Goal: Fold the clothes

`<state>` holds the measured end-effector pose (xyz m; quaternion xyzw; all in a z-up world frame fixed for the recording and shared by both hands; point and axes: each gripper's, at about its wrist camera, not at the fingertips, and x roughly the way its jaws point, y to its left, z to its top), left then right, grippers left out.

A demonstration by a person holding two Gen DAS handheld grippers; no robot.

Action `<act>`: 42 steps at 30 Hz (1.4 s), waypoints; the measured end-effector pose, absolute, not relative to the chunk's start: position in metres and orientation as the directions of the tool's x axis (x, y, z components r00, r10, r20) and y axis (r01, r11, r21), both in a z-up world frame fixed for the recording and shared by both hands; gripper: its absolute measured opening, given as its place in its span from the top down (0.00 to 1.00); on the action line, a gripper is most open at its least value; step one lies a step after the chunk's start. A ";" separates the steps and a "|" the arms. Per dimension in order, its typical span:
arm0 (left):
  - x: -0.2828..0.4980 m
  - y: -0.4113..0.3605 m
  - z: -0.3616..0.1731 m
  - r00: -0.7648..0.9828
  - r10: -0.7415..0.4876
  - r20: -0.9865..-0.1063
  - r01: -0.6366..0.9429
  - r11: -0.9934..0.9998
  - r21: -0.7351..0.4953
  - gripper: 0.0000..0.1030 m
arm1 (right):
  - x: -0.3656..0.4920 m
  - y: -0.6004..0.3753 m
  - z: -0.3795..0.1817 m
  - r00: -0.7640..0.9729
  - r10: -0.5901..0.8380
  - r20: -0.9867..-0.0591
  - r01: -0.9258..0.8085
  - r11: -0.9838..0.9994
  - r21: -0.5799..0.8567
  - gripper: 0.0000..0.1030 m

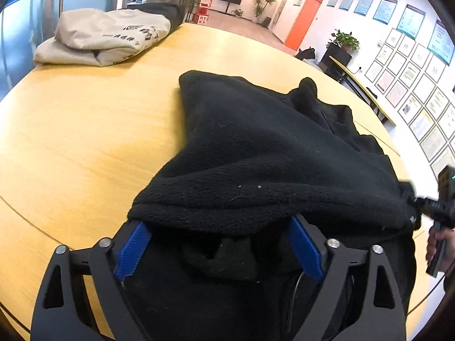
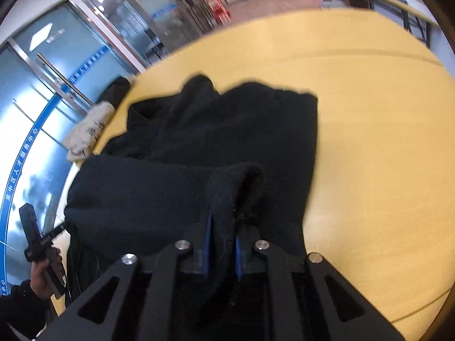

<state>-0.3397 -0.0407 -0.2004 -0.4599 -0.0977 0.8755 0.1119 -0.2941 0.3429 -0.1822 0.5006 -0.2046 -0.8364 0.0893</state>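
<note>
Nearest the left wrist camera, the left gripper (image 1: pixel 219 244) stands with its blue pads (image 1: pixel 132 253) wide apart; a thick hem of the black fleece jacket (image 1: pixel 256 147) drapes across the tips and hides them, so the pads straddle the fabric without pressing on it. In the right wrist view the right gripper (image 2: pixel 221 247) has its blue pads (image 2: pixel 209 244) drawn close together, clamped on a rolled fold of the same fleece that rises between them.

The jacket lies on the round yellow wooden table (image 1: pixel 85 142) with its near edge lifted — the rest spreads away across the tabletop, collar end farthest from both cameras. At the right edge of the left view a hand (image 1: pixel 439 244) grips the other tool's handle, pulling the fleece taut there.

Farther back, near the table's far rim, sits a folded beige garment (image 1: pixel 105 39) with dark printed lettering, a dark garment (image 1: pixel 167 11) just behind it. Beyond — glass doors (image 2: pixel 57 91), an orange door (image 1: pixel 310 17) and framed certificates (image 1: pixel 409 85) on the wall.
</note>
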 end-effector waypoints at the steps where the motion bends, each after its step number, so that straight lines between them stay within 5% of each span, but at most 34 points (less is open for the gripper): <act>1: -0.336 -0.039 -0.199 -0.537 0.293 -0.791 -0.128 -0.955 -0.267 0.14 | -0.295 0.343 -0.190 -0.447 -0.354 -0.822 -0.071 -0.901 0.427 0.78; 5: -0.317 -0.037 -0.182 -0.487 0.346 -0.802 -0.221 -0.937 -0.270 0.11 | -0.292 0.346 -0.178 -0.435 -0.294 -0.851 -0.101 -0.923 0.371 0.62; 7: -0.308 -0.030 -0.158 -0.512 0.385 -0.768 -0.301 -0.918 -0.259 0.07 | -0.287 0.347 -0.156 -0.466 -0.188 -0.865 -0.119 -0.955 0.272 0.44; 10: -0.305 -0.015 -0.120 -0.567 0.470 -0.676 -0.437 -0.868 -0.237 0.00 | -0.272 0.348 -0.116 -0.562 -0.049 -0.826 -0.117 -0.983 0.138 0.40; 14: -0.345 0.011 -0.139 -0.503 0.512 -0.696 -0.496 -0.831 -0.253 0.00 | -0.267 0.307 -0.097 -0.660 -0.195 -0.725 0.045 -0.974 0.221 0.32; 18: -0.359 0.026 -0.199 -0.432 0.444 -0.785 -0.458 -0.858 -0.234 0.01 | -0.282 0.261 -0.137 -0.572 -0.300 -0.763 0.143 -0.953 0.268 0.32; 21: -0.345 0.029 -0.209 -0.462 0.418 -0.783 -0.479 -0.860 -0.177 0.01 | -0.283 0.268 -0.177 -0.513 -0.225 -0.829 0.057 -0.972 0.228 0.40; 22: -0.341 0.029 -0.210 -0.468 0.411 -0.782 -0.483 -0.860 -0.163 0.01 | -0.279 0.280 -0.187 -0.501 -0.194 -0.843 0.023 -0.977 0.211 0.59; 24: -0.341 0.026 -0.206 -0.468 0.404 -0.786 -0.500 -0.855 -0.142 0.01 | -0.270 0.296 -0.186 -0.521 -0.176 -0.835 0.007 -0.979 0.202 0.81; 26: -0.339 0.025 -0.198 -0.475 0.409 -0.779 -0.497 -0.856 -0.146 0.01 | -0.264 0.305 -0.180 -0.525 -0.125 -0.842 -0.007 -0.988 0.152 0.83; 30: -0.332 -0.006 -0.160 -0.481 0.432 -0.763 -0.436 -0.873 -0.220 0.01 | -0.239 0.325 -0.136 -0.573 -0.110 -0.812 -0.015 -0.989 0.145 0.48; 35: -0.291 -0.086 -0.101 -0.495 0.315 -0.810 -0.318 -0.933 -0.168 0.01 | -0.175 0.382 -0.061 -0.624 -0.136 -0.769 0.037 -0.989 0.145 0.47; 39: -0.259 -0.156 -0.071 -0.475 0.162 -0.865 -0.176 -0.980 -0.087 0.00 | -0.105 0.459 -0.027 -0.608 -0.015 -0.794 -0.134 -0.984 0.121 0.47; 42: -0.233 -0.188 -0.071 -0.435 0.088 -0.896 -0.134 -0.990 -0.032 0.00 | -0.055 0.501 -0.014 -0.609 0.058 -0.791 -0.250 -0.961 0.122 0.34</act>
